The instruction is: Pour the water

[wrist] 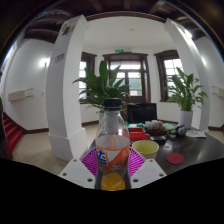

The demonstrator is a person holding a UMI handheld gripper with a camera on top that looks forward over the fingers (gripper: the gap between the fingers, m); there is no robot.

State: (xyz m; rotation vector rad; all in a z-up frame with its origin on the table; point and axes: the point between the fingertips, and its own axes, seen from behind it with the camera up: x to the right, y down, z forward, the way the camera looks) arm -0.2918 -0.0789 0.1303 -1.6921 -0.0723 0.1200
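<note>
The hand-held gripper point(113, 168) is clamped on a clear plastic bottle point(112, 148), its two pink-padded fingers pressing the lower body from left and right. The bottle stands upright between them, dark cap point(113, 103) on top and an orange band of liquid or label near its base; gripping low on the body seems meant to leave the neck free for tipping. Just to the right and a little farther off sits a yellow-green bowl point(146, 148) on the dark counter point(195, 150), a likely target for the water, so the bottle is held close beside it. Beyond lie a small red dish point(175, 158) and some cluttered tableware that is hard to make out. Potted plants point(104, 85) stand before windows at the far wall. Pouring has not yet begun, since the bottle is not tilted and the cap seems to be on.
</note>
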